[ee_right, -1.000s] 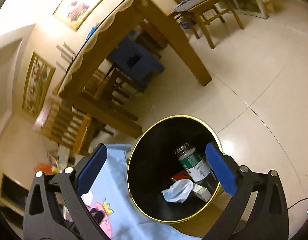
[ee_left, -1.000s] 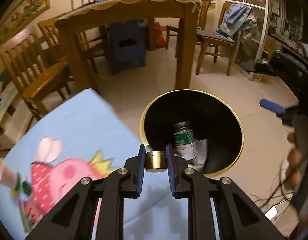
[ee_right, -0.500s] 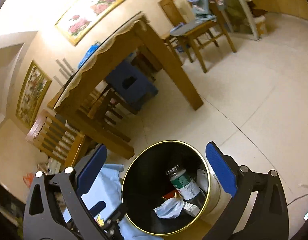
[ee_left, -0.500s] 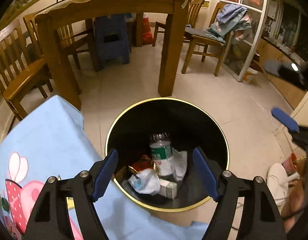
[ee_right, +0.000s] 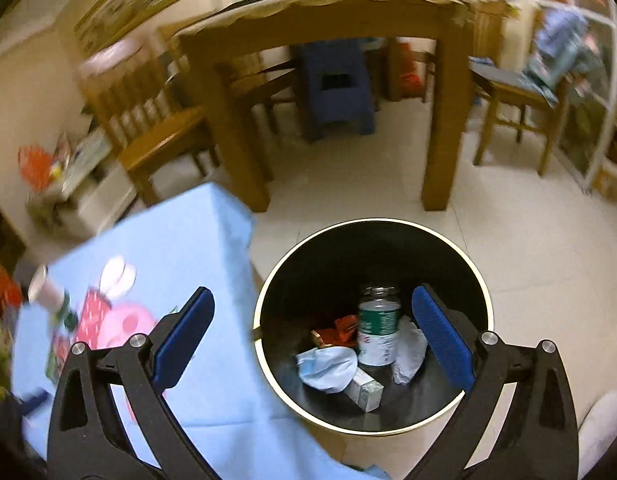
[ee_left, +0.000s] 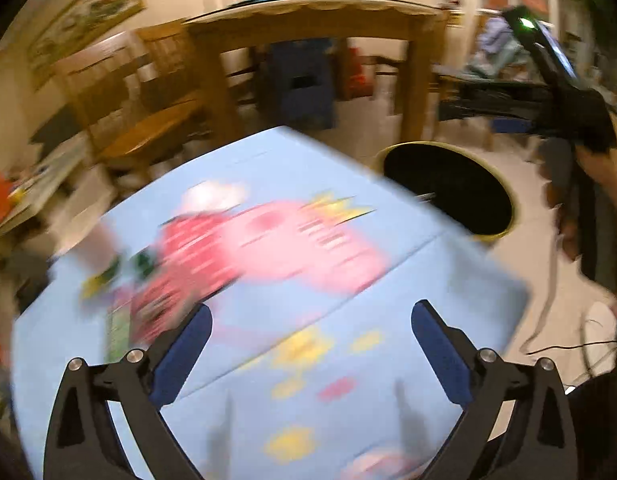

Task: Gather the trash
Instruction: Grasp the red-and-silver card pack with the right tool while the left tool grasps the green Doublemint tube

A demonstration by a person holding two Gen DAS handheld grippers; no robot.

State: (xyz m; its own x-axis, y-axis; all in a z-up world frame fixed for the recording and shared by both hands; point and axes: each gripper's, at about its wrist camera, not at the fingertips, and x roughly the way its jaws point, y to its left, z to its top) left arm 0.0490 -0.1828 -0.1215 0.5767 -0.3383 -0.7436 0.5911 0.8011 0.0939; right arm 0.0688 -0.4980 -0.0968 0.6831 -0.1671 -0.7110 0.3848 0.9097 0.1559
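A black trash bin with a gold rim [ee_right: 268, 292] stands on the floor beside a low table. Inside it lie a plastic bottle with a green label [ee_right: 377, 328], a blue face mask [ee_right: 328, 366], a small carton [ee_right: 364, 390], white crumpled paper [ee_right: 406, 354] and a red wrapper [ee_right: 340, 326]. My right gripper [ee_right: 311, 340] is open and empty above the bin. My left gripper [ee_left: 311, 354] is open and empty over the blue cartoon tablecloth [ee_left: 268, 280]; the bin [ee_left: 504, 196] lies to its upper right. The left wrist view is blurred by motion.
A cylindrical item [ee_right: 48, 290] lies at the tablecloth's [ee_right: 212, 368] far left. A wooden dining table [ee_right: 320, 12], wooden chairs [ee_right: 156, 120] and a blue stool [ee_right: 334, 84] stand behind the bin. The right gripper's black body [ee_left: 564, 92] shows at the left view's upper right.
My left gripper opened and let a small brass-coloured cap go at the bin, then swung left over the tablecloth. My right gripper stayed open and moved closer over the bin.
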